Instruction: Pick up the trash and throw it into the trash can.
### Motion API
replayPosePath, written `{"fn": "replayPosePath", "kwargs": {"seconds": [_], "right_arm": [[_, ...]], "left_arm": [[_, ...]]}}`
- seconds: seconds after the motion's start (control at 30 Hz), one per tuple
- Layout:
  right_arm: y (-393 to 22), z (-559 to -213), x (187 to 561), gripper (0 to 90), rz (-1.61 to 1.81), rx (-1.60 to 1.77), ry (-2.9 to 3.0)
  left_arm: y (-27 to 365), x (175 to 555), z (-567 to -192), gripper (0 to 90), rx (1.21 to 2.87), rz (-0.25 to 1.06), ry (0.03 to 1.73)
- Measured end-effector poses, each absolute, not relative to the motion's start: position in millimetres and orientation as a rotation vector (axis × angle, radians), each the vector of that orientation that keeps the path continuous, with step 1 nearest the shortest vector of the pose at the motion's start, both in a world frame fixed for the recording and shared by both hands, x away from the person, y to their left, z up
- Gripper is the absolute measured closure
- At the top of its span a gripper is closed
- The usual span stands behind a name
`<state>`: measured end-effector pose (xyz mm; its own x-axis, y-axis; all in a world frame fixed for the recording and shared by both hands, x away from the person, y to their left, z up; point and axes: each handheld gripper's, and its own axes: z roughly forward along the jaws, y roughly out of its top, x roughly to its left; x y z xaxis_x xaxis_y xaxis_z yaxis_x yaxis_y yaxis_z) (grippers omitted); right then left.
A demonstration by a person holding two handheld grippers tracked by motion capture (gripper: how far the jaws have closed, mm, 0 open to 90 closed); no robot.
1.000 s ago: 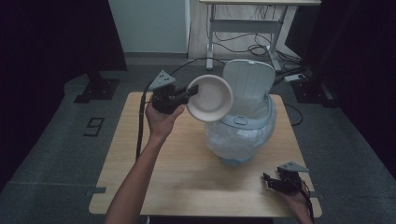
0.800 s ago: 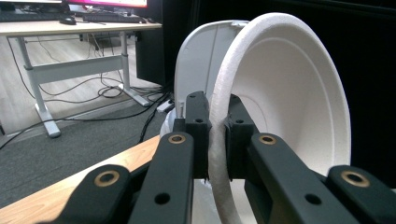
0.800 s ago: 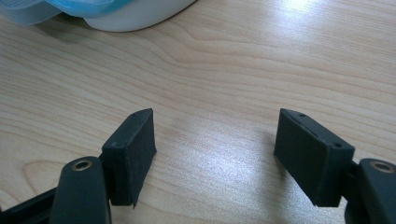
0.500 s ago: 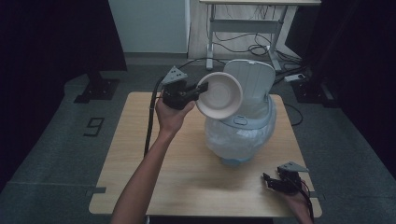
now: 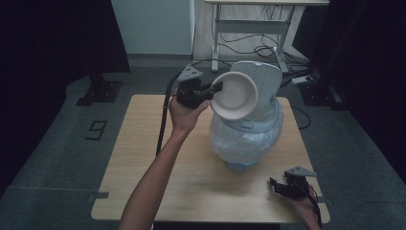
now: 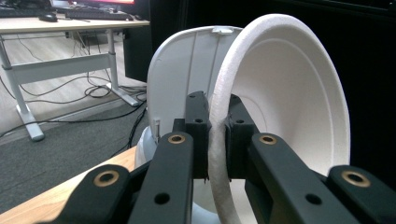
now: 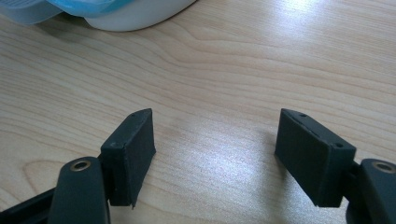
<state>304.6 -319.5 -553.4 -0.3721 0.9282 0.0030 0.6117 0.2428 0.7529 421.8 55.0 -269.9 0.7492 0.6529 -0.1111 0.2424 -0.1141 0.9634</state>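
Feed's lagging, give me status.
Left gripper shut on bowl rim, held by open bin lid. Right gripper open, empty, over table. Nothing in the way.

Left forearm comes up from the bottom edge in the high view, stretched forward over the table, hand raised. Left gripper (image 5: 214, 89) held level, pointing toward frame right, grey plate on top, cable hanging down from its rear; its 2 jaws are pinched tight on the rim of a white bowl (image 5: 235, 95). Right hand low at the near right corner, right gripper (image 5: 274, 185) just above the tabletop, pointing left, jaws spread apart with nothing between them.
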Motion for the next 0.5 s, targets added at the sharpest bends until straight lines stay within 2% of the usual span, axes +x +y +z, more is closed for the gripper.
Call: {"fn": "replayPosePath", "kwargs": {"seconds": [0.5], "right_arm": [[-319.5, -553.4, 304.7, 27.8, 0.945, 1.404, 2.075]], "left_arm": [[42.2, 432.4, -269.8, 82.2, 1.699, 0.403, 0.725]]}}
